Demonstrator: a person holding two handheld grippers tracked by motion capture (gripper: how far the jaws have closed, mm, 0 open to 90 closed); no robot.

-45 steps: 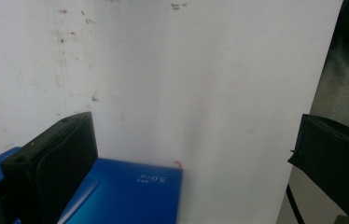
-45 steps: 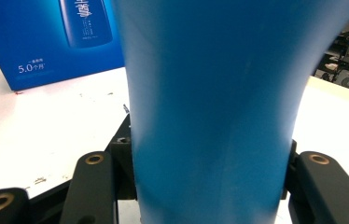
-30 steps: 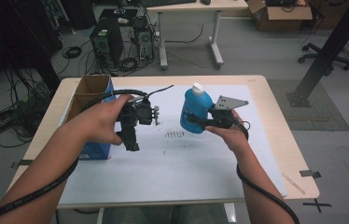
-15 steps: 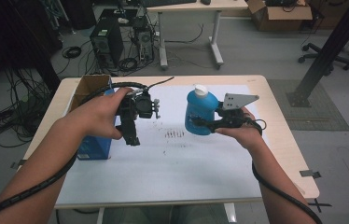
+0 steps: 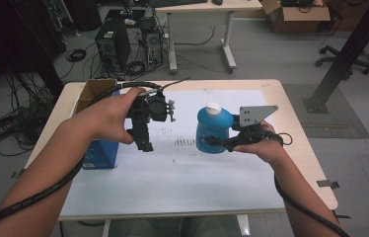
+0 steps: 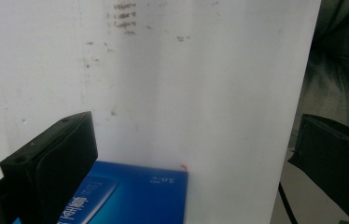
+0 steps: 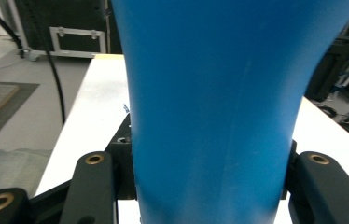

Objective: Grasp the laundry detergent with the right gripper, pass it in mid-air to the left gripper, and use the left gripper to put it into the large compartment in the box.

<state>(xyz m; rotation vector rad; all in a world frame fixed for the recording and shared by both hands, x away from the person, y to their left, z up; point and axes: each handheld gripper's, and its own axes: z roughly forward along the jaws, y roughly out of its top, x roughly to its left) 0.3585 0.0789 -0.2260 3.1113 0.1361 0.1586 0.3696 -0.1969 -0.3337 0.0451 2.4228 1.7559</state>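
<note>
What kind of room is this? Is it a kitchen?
Not a kitchen. It looks like a lab or workshop: computer towers stand on the floor among loose cables, with a desk and an office chair behind.

The white sheet [image 5: 182,173] covering the worktop [image 5: 291,113] lies bare in front of the blue plastic bottle with the white cap [image 5: 213,129], so a tool could pass there. Left of the bottle, the left tool [image 5: 143,140] hangs over the sheet; beyond it a flat blue box [image 5: 101,153] and an open brown cardboard box [image 5: 91,91] block the left edge.
</note>
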